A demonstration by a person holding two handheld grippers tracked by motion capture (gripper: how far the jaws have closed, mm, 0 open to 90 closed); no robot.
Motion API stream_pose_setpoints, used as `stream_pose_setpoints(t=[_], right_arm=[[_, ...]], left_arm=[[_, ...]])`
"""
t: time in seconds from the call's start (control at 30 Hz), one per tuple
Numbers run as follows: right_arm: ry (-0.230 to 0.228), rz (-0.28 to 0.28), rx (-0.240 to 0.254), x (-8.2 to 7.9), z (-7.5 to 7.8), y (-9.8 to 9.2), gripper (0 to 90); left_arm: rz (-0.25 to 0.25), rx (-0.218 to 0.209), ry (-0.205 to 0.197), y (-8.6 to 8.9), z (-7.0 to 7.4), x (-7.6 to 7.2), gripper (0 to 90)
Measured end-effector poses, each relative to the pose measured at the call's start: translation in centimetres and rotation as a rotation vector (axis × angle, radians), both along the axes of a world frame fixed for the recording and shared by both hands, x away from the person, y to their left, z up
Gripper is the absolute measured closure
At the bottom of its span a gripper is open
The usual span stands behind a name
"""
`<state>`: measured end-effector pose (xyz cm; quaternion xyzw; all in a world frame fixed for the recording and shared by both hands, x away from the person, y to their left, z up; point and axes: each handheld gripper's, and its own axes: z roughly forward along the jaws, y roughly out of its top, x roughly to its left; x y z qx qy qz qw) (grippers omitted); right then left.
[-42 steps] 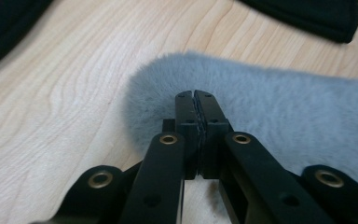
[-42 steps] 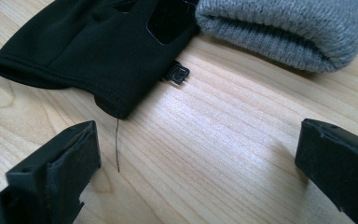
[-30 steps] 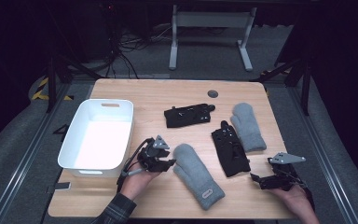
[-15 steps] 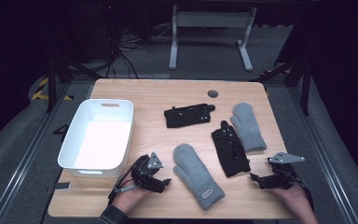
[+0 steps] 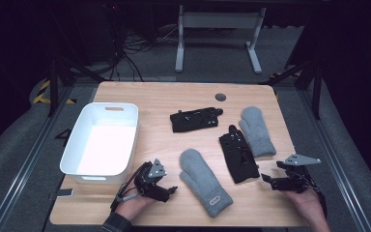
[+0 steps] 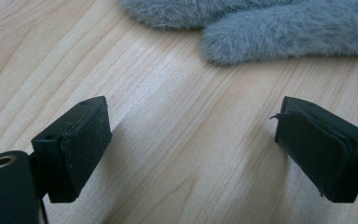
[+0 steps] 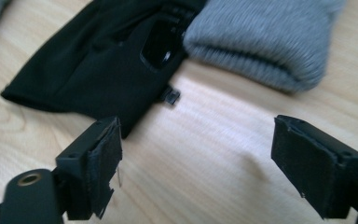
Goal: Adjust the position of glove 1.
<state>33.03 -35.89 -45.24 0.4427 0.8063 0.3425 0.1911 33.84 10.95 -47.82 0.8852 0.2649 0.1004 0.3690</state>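
Observation:
A fluffy grey mitten (image 5: 205,181) lies near the table's front, cuff toward the front edge; its pile shows in the left gripper view (image 6: 270,28). My left gripper (image 5: 170,190) rests low just left of it, and its jaws have just been opening, with bare wood between them (image 6: 191,149). At the front right, my right gripper (image 5: 268,180) points at a black glove (image 5: 239,154) and a second grey mitten (image 5: 257,130). Its jaws have just been closing a little and stay open (image 7: 196,163) over bare wood, short of the glove (image 7: 88,65) and the mitten's cuff (image 7: 265,42).
A white tub (image 5: 104,140) stands at the left of the wooden table (image 5: 159,99). Another black glove (image 5: 195,119) lies behind the middle. A small dark disc (image 5: 221,96) sits near the far edge.
My left gripper has pulled back from the near grey mitten toward the front edge and come down, jaws wider. The right hand has stayed in place.

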Motion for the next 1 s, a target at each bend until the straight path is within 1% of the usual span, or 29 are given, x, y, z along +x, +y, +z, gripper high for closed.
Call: stream_pose_setpoints(t=[0.07, 0.13, 0.23, 0.33, 0.37, 0.4, 0.5, 0.6, 0.7, 0.77, 0.8, 0.93, 1.0], right_arm=[[-0.008, -0.016, 0.011, 0.3, 0.4, -0.1, 19.8], [-0.006, -0.031, 0.014, 0.6, 0.7, -0.1, 21.2], [-0.014, -0.045, 0.009, 1.2, 1.3, -0.1, 24.8], [-0.025, -0.066, 0.02, 2.0, 1.9, -0.2, 26.0], [-0.029, -0.076, 0.025, 2.3, 2.0, -0.2, 26.5], [-0.035, -0.082, 0.027, 2.5, 2.2, -0.2, 26.8], [-0.051, -0.098, -0.003, 3.4, 2.7, 0.0, 28.1], [-0.072, -0.116, 0.013, 4.3, 3.3, 0.1, 30.4], [-0.081, -0.131, 0.008, 5.6, 3.7, 0.4, 30.9], [-0.084, -0.142, 0.014, 6.5, 3.8, 0.5, 31.1], [-0.084, -0.142, 0.014, 6.5, 3.8, 0.5, 31.1], [-0.102, -0.166, 0.006, 7.9, 4.1, 0.8, 31.9], [-0.112, -0.181, -0.003, 8.7, 4.2, 1.0, 33.8]], left_arm=[[0.0, 0.001, 0.001, 0.0, 0.0, 0.0, 11.0], [0.0, 0.0, 0.002, 0.0, 0.0, 0.0, 10.8], [0.001, 0.003, 0.005, 0.0, 0.0, 0.1, 10.1], [0.017, 0.018, 0.007, -0.2, 0.0, 0.2, 5.5], [0.023, 0.021, 0.012, -0.3, -0.1, 0.2, 1.9], [0.014, 0.025, 0.016, -0.3, -0.1, 0.2, 0.2], [0.01, 0.026, 0.017, -0.3, -0.1, 0.2, 0.0], [0.008, 0.027, 0.021, -0.3, -0.1, 0.3, 0.0], [0.008, 0.027, 0.021, -0.3, -0.1, 0.3, 0.0], [0.007, 0.027, 0.021, -0.3, -0.1, 0.3, 0.0], [0.006, 0.028, 0.021, -0.3, -0.1, 0.3, 0.0], [0.003, 0.028, 0.02, -0.3, 0.0, 0.3, 0.0], [-0.001, 0.029, 0.022, -0.3, -0.1, 0.4, 0.0]])
